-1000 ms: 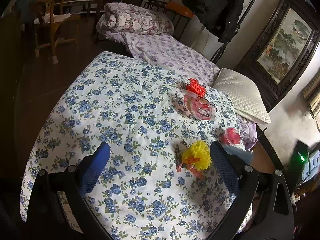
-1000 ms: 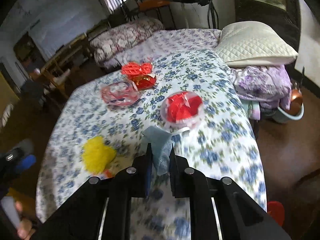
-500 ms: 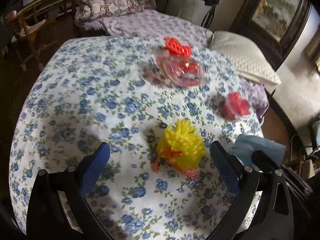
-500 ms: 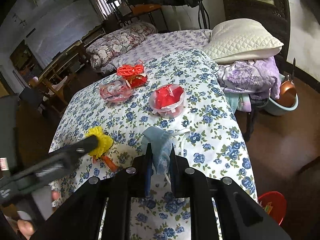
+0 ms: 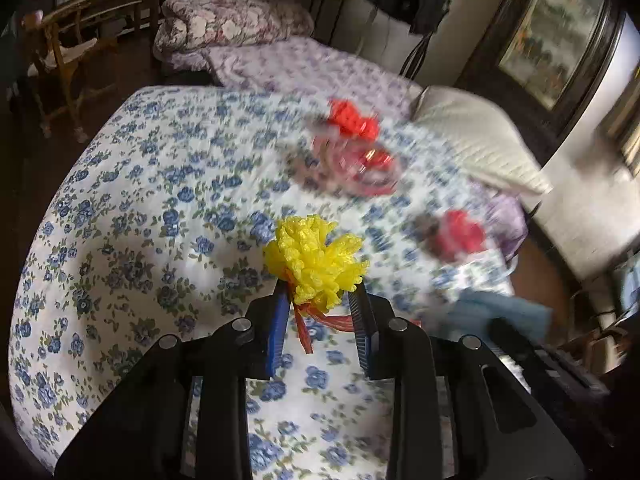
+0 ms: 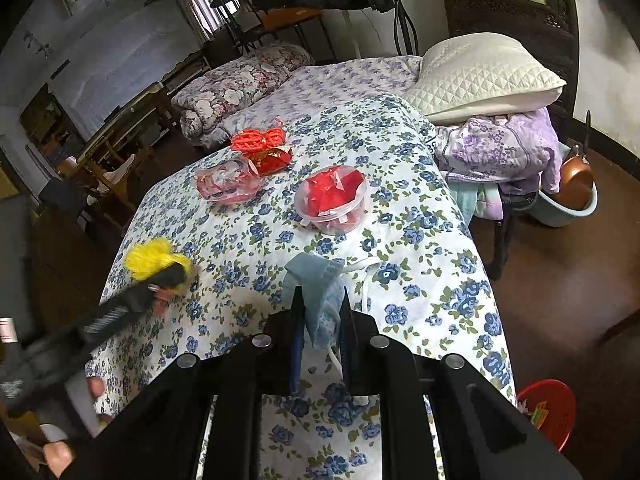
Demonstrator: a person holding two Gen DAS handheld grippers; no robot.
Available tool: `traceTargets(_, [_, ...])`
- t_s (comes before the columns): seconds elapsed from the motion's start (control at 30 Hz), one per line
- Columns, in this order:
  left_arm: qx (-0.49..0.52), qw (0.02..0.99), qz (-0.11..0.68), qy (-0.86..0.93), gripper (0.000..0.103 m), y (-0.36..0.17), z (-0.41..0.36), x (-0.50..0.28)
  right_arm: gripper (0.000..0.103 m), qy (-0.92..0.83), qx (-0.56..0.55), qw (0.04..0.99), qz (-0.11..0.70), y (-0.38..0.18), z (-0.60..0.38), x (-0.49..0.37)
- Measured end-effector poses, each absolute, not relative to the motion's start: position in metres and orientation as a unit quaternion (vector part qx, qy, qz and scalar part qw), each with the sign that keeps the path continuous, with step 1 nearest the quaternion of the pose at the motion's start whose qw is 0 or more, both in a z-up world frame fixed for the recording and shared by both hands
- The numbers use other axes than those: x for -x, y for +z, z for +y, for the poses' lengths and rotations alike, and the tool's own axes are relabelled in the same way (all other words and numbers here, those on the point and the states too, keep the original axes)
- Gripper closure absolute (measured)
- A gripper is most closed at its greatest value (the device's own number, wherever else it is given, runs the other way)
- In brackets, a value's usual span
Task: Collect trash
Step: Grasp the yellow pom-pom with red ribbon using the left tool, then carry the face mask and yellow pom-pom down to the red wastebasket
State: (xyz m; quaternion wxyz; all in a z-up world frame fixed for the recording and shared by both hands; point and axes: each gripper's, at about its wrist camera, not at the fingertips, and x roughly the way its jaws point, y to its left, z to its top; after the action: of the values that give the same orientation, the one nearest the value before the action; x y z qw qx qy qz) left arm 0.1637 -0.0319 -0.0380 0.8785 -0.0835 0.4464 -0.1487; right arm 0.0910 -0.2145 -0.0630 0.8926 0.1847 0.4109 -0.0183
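On the floral surface (image 5: 132, 208), left gripper (image 5: 320, 312) jaws closing around yellow pom-pom (image 5: 316, 260); right gripper (image 6: 320, 320) clamps blue cloth (image 6: 320, 292); pinch the tuft's core, not the ribbon.

Dark floor (image 6: 560, 280); floral bed w/ white pillow (image 6: 484, 76); framed painting (image 5: 552, 52); wooden chair (image 5: 64, 52)

The left gripper (image 5: 318, 300) pointed steeply down, its jaws closing with the yellow foam net (image 5: 314, 262) between them. The right gripper (image 6: 320, 308) pointed down at a like angle, jaws clamped on a blue face mask (image 6: 320, 288).
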Motion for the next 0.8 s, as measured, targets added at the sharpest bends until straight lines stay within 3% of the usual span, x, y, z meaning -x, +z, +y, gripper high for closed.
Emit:
traceTargets(0.27, [0.133, 0.870, 0.447, -0.160, 0.073, -0.032, -0.016, -0.165, 0.087, -0.010, -0.187, 0.893, 0.409, -0.062, -0.207, -0.093])
traceTargets(0.53, [0.097, 0.885, 0.433, -0.139, 0.073, -0.025, -0.018, -0.151, 0.087, -0.001, -0.182, 0.903, 0.389, -0.051, -0.196, -0.089])
traceTargets(0.8, [0.058, 0.886, 0.420, -0.185, 0.073, -0.003, -0.052, -0.072, 0.086, -0.055, -0.221, 0.912, 0.341, -0.028, -0.269, -0.009])
